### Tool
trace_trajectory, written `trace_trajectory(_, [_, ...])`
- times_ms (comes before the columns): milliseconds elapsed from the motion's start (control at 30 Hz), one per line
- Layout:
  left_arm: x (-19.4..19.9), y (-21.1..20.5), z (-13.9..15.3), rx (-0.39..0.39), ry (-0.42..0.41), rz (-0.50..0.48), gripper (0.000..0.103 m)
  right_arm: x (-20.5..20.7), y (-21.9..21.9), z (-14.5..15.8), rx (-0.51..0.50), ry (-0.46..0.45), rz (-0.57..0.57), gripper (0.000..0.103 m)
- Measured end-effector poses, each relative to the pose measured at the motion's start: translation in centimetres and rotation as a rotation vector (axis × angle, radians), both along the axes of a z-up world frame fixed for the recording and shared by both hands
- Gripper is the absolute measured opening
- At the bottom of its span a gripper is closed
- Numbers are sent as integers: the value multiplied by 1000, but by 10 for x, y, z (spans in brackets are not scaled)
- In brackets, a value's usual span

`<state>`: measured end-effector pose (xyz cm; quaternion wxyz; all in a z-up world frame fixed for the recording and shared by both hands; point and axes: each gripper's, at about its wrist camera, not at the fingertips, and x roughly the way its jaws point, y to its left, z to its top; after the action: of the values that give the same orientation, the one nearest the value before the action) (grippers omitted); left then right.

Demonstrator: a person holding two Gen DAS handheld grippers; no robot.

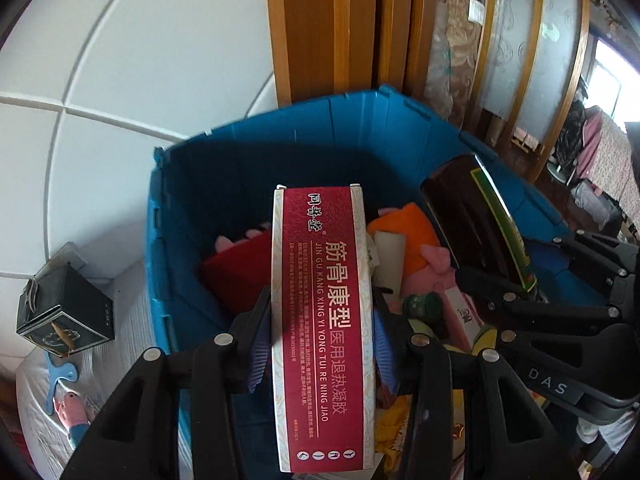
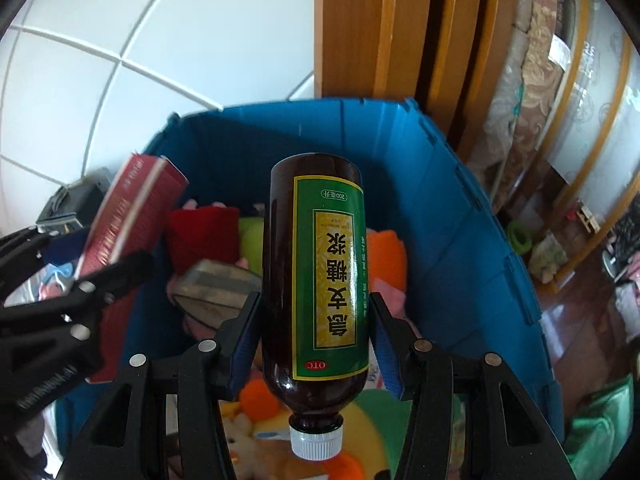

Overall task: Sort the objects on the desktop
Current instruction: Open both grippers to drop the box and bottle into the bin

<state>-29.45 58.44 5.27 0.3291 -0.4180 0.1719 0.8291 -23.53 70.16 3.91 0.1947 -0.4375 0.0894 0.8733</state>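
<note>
My left gripper (image 1: 320,340) is shut on a long red medicine box (image 1: 322,320) with white edges and Chinese print, held lengthwise over a blue plastic bin (image 1: 352,132). My right gripper (image 2: 316,340) is shut on a brown syrup bottle (image 2: 320,272) with a green and yellow label, its white cap (image 2: 317,442) pointing toward the camera. Both hang above the bin's open top. In the left wrist view the bottle (image 1: 476,224) and right gripper (image 1: 560,300) show at the right. In the right wrist view the red box (image 2: 128,216) shows at the left.
The bin (image 2: 440,208) holds plush toys (image 1: 408,240), a red cloth item (image 2: 202,232), a small green jar (image 1: 424,306) and a grey striped object (image 2: 216,284). A black box (image 1: 60,312) and blue clip (image 1: 60,376) lie left on white bedding. Wooden panels (image 1: 320,28) rise behind.
</note>
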Motion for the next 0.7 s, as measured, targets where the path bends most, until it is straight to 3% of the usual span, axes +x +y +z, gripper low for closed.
trace_trajectory(300, [-2,13,-51,-130,-144,-6,44,-7,13,-58,-38,-176,19,51])
trace_trajectory(500, [3,21,-60,-166,-159,-15,44,-3,16,-80,-87,-224,22,51])
trace_trajectory(533, [4,22,-60,-167,-159,-17,46,-2,17,-79,-89,-220,19,51])
trace_trajectory(600, [3,21,-59,-167,-144,-12,62,0,16,-76,-78,-223,17,52])
trace_trajectory(700, [2,16,-54,-152,-127,-2,64,4,14,-68,-56,-218,11,60])
